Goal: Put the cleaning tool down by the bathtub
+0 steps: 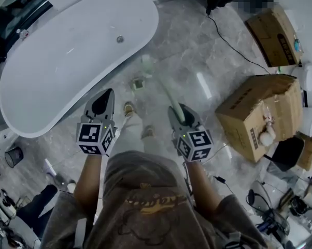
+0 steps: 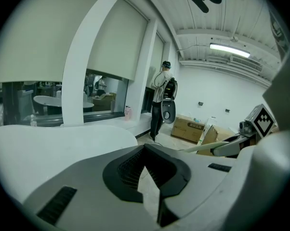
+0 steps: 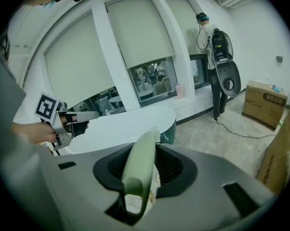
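Note:
A long pale green cleaning tool (image 1: 166, 90) slants away from my right gripper (image 1: 180, 111), its head (image 1: 146, 62) low over the floor beside the white bathtub (image 1: 68, 61). The right gripper is shut on the handle (image 3: 138, 172), which lies between the black pads. My left gripper (image 1: 102, 101) hovers by the tub's near rim, open and empty, with floor showing through the gap (image 2: 152, 191). The left gripper view shows the tub rim (image 2: 48, 143) and the right gripper (image 2: 253, 126) with the handle (image 2: 203, 148).
A large cardboard box (image 1: 262, 113) stands on the right and another (image 1: 275, 35) lies further back. A person (image 3: 217, 57) stands near the window with a cable (image 1: 234, 45) trailing over the marble floor. A small square object (image 1: 138, 83) sits beside the tub.

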